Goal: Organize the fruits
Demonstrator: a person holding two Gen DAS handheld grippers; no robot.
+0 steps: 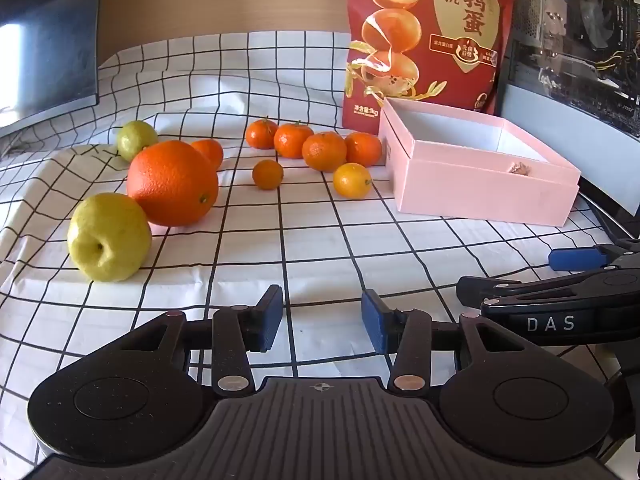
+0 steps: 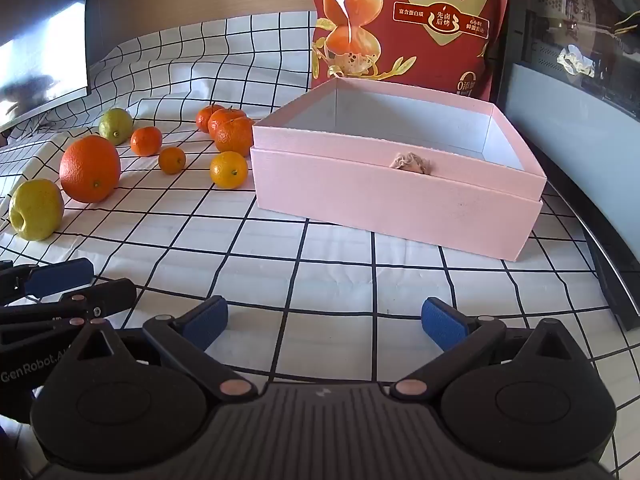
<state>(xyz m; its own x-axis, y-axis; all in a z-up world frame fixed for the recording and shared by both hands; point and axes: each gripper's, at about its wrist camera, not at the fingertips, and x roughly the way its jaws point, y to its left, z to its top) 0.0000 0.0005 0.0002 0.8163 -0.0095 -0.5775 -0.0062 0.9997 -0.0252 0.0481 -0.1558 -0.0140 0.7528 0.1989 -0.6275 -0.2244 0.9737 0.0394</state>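
A checked cloth [image 1: 312, 240] covers the tabletop. A red snack bag [image 1: 428, 40] stands at the far edge, and just in front of it sits an open pink box [image 2: 384, 200], nothing inside it. A large orange [image 1: 173, 182] lies toward the left edge, between a yellow-green apple [image 1: 109, 237] and a smaller green fruit [image 1: 137, 140]. Small mandarins [image 1: 324, 151] cluster mid-cloth beside the box. Near the front edge, the left hand-held gripper [image 1: 322, 316] is parted narrowly and the right hand-held gripper [image 2: 324, 322] spread wide, both holding nothing.

Red snack bag [image 1: 428, 32]: top cut off by frame edge, base hidden behind pink box [image 1: 480, 184]. Small crumpled obj [image 2: 410, 165] on box's near rim, can't ID. From right wrist cam, far tangerines [image 2: 224, 122] overlap; I can't count them.
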